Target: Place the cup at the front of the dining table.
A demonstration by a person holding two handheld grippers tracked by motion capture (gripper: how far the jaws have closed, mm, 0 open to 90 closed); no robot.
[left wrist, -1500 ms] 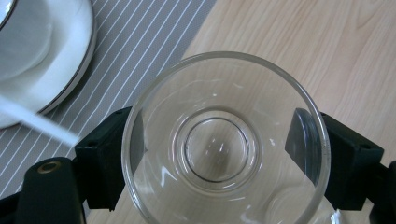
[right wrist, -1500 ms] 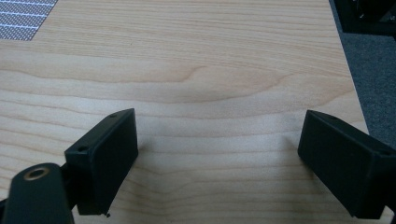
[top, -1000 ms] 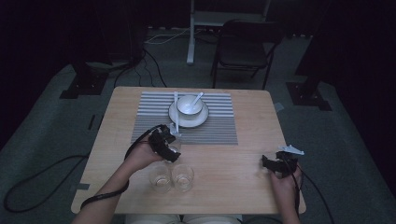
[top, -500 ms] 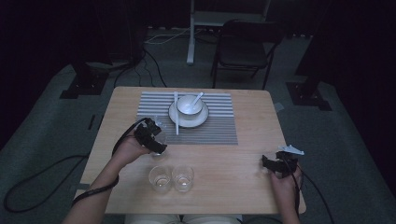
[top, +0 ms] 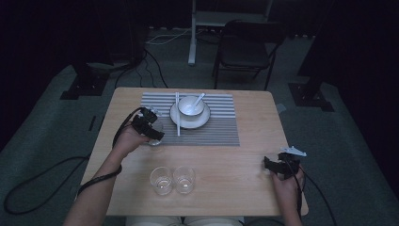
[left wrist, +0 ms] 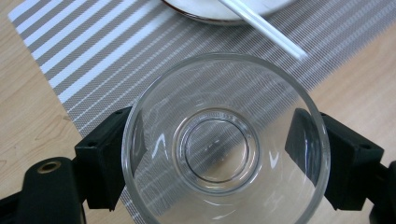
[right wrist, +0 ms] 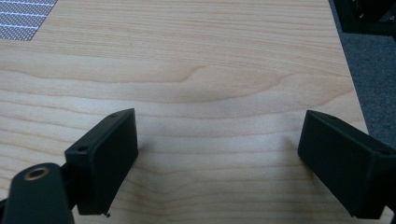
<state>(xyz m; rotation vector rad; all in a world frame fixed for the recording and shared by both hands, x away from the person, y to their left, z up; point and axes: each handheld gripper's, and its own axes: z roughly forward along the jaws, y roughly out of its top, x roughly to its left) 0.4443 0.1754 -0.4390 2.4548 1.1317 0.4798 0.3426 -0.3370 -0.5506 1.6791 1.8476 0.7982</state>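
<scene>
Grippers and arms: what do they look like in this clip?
Both are black, hand-held tools. The left gripper has two blocky matte black jaws and a brass-coloured eyelet on its body; a black cable trails from it along the bare forearm. The right gripper has the same square black jaws and eyelet, and in the high view a pale grey three-cornered plate on top. No sleeves are visible.

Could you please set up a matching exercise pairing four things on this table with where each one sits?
Things:
1. held glass
2. white bowl
3. pair of empty glasses
4. right tool

Places:
A. on the plate on the striped mat
B. at the near middle of the table
C. between the left tool's jaws, at the mat's left edge
D. by the table's right edge, jaws apart over bare wood

Pairs: 1-C, 2-A, 3-B, 4-D
</scene>
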